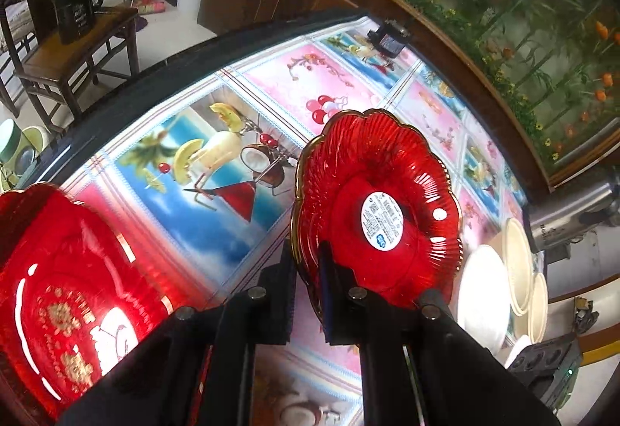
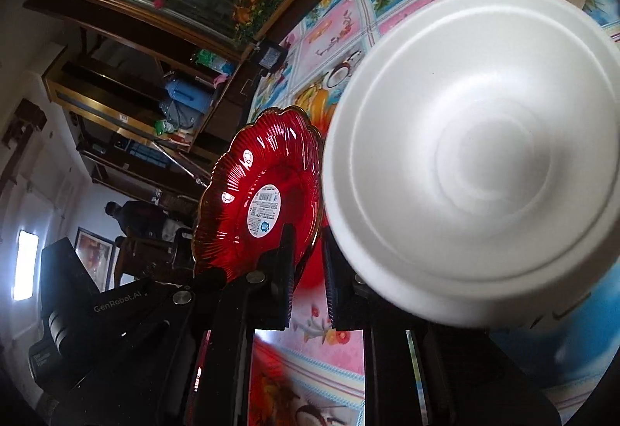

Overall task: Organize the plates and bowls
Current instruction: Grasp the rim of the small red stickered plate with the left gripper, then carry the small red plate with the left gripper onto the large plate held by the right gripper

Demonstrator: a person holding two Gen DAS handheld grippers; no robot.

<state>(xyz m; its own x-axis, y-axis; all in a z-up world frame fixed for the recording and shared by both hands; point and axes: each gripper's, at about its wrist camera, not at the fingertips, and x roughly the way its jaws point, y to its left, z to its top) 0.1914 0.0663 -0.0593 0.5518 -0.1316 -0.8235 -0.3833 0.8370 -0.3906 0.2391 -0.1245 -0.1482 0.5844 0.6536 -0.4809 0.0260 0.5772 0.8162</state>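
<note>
My left gripper (image 1: 308, 271) has its jaws clamped on a red scalloped plate's (image 1: 376, 201) rim above the desk (image 1: 232, 216); my right gripper (image 2: 308, 271) pinches a white foam bowl (image 2: 476, 170).

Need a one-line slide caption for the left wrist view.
Left claw grips a red scalloped plate by its rim, tilted above the patterned tablecloth.

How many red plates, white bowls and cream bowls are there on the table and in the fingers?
Red plates: 2, the scalloped red plate and the big red plate
White bowls: 1, the white bowl
Cream bowls: 2, one cream bowl and a second cream bowl
Total: 5 that I can see
</note>
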